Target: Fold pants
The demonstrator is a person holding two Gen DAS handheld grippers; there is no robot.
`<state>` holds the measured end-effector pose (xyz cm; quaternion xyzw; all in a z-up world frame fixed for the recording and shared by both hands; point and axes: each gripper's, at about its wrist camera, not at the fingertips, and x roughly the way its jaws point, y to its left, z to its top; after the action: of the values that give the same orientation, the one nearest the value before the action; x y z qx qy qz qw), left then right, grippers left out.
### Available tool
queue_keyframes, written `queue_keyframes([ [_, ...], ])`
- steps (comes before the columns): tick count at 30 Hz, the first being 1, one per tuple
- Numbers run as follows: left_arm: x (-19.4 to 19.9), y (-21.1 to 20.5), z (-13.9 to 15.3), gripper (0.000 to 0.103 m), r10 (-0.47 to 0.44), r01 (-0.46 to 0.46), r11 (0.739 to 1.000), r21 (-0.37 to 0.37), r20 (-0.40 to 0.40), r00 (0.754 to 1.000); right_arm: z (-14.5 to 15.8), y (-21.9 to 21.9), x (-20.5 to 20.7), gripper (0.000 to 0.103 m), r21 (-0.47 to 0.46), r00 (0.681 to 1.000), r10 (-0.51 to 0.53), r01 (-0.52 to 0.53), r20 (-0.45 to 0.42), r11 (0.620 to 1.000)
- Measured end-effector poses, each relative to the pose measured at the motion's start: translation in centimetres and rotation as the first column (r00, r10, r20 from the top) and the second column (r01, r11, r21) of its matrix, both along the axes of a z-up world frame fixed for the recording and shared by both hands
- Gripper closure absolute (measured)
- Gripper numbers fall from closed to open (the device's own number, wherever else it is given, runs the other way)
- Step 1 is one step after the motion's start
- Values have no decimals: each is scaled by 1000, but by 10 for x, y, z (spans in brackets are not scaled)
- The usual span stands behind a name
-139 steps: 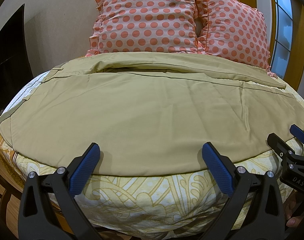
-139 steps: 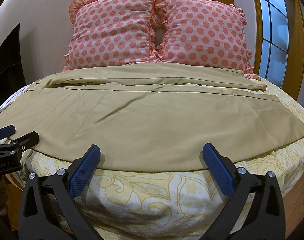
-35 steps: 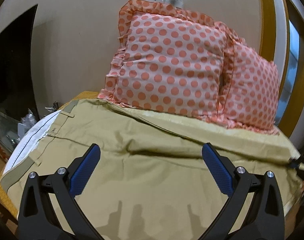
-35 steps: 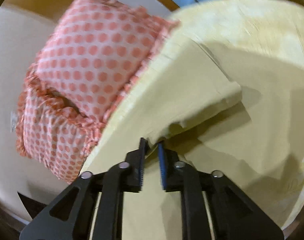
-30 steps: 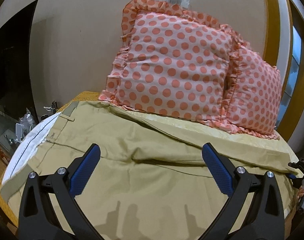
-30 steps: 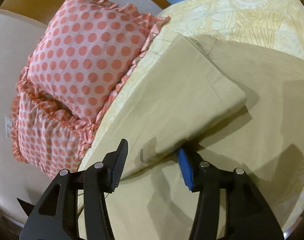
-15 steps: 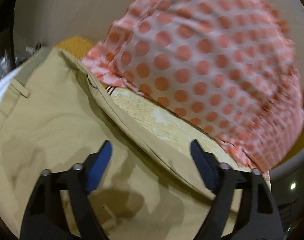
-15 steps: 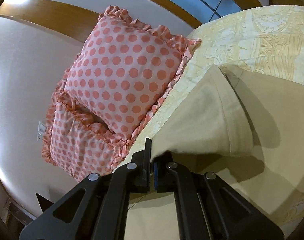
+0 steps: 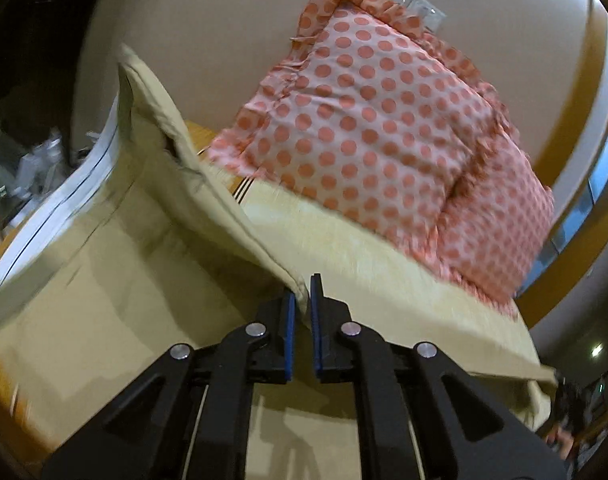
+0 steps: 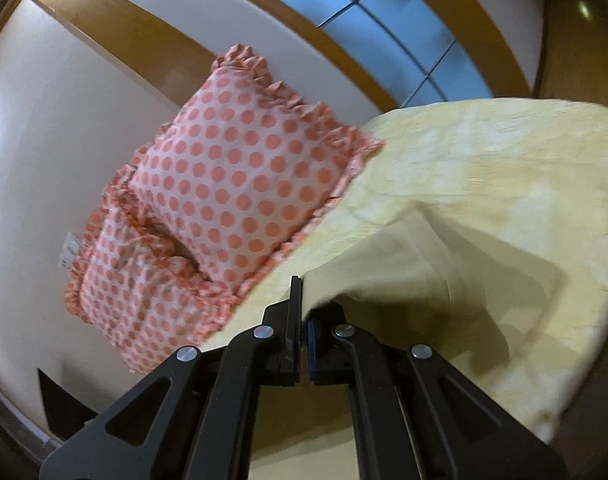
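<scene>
Khaki pants (image 9: 116, 276) lie across the bed, waistband with white lining at the left. My left gripper (image 9: 302, 308) is shut on the far edge of the pants near the waist and holds that edge lifted off the bed. My right gripper (image 10: 303, 312) is shut on the far edge of the pants (image 10: 416, 280) near the leg hem and holds it raised, so the cloth drapes down to the right.
Two pink pillows with orange dots (image 9: 368, 128) (image 10: 240, 184) lean on the wall at the head of the bed. The yellow patterned bedspread (image 10: 504, 152) shows beyond the pants. A window (image 10: 384, 20) is at the right; clutter (image 9: 28, 164) is at the left.
My left gripper has closed on the far pants edge and raised it. My right gripper, which let go and re-shut on the leg edge earlier, has lifted it higher off the bedspread.
</scene>
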<state>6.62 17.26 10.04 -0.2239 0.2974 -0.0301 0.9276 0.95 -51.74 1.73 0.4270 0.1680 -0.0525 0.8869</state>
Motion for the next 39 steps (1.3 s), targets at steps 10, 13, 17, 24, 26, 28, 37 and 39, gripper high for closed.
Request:
queue_keyframes([
  [10, -87, -19, -65, 96, 41, -37, 998, 58, -72, 997, -32, -3, -26, 100, -84, 987, -69, 57, -145, 995],
  [13, -95, -19, -73, 89, 47, -42, 997, 60, -79, 996, -32, -3, -32, 82, -140, 974, -110, 83, -198, 987],
  [17, -121, -13, -64, 69, 105, -104, 991, 79, -7, 994, -32, -11, -56, 36, -228, 941, -280, 235, -192, 945],
  [24, -138, 7, -43, 37, 221, -235, 964, 126, 114, 969, -54, -17, -46, 42, -241, 950, -252, 206, -182, 948],
  [26, -131, 12, -48, 37, 228, -237, 965, 110, 88, 970, -57, -7, -40, 48, -233, 971, -182, 142, -157, 962],
  [28, -126, 13, -52, 37, 230, -236, 967, 97, 68, 971, -59, 6, -36, 57, -268, 983, -126, 87, -133, 959],
  [37, -118, 20, -64, 29, 230, -233, 969, 84, 41, 972, -58, 8, -27, 100, -326, 993, -92, 63, -73, 943],
  [39, -117, 24, -66, 28, 232, -234, 970, 73, 33, 972, -41, 15, -17, 100, -389, 996, -66, 36, -64, 921],
])
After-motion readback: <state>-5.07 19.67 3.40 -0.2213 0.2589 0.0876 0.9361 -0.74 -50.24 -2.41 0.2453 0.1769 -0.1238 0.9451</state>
